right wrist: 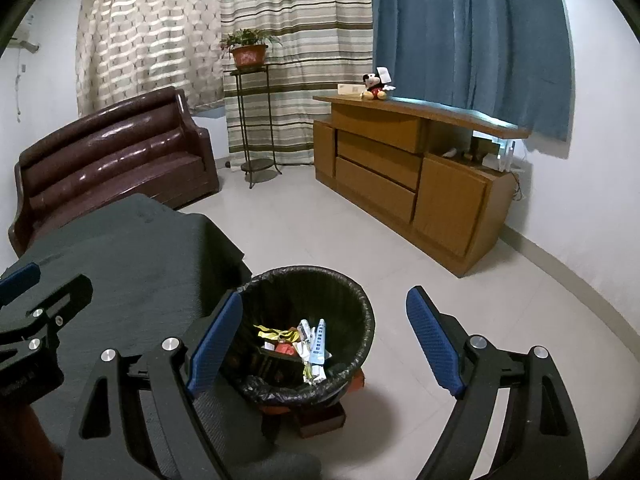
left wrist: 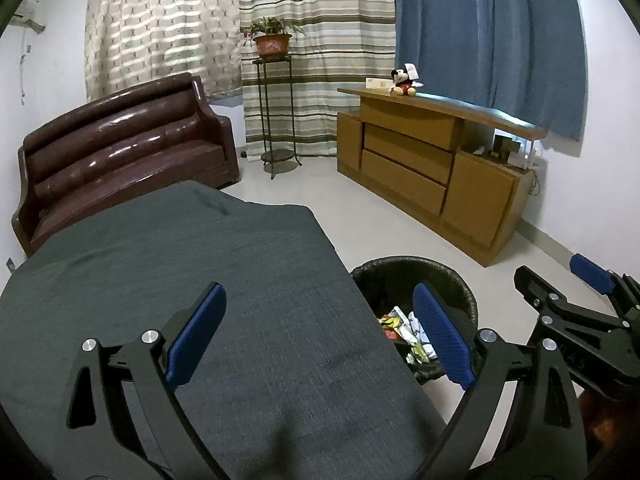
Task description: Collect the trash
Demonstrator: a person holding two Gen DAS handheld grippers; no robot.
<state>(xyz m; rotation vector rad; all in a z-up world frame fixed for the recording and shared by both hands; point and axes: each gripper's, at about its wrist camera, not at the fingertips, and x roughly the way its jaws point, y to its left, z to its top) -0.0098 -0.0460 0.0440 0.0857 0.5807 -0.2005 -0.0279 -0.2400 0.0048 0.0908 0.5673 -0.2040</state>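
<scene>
Two blue-padded fingers of the left gripper [left wrist: 320, 332] are seen spread wide and empty above a dark grey cloth-covered table [left wrist: 168, 272], on which no litter is visible. Just right of and below the tool, the black-lined trash bin [left wrist: 460, 280] is glimpsed past the table edge, wrappers [left wrist: 404, 328] already inside. The right gripper [left wrist: 592, 304] is caught at the frame's right edge. Trash lying outside the lens could be missed.

From the right wrist, the right gripper [right wrist: 324, 344] is shown wide open, nothing held, directly above the bin [right wrist: 360, 312]; the collected wrappers [right wrist: 304, 340] lie between its fingers in the picture. The bin could be knocked if the tool were lowered carelessly. Ahead are pale floor tiles [right wrist: 320, 224], a brown sofa [right wrist: 108, 156], a wooden sideboard [right wrist: 400, 168] and a potted plant [right wrist: 248, 50].
</scene>
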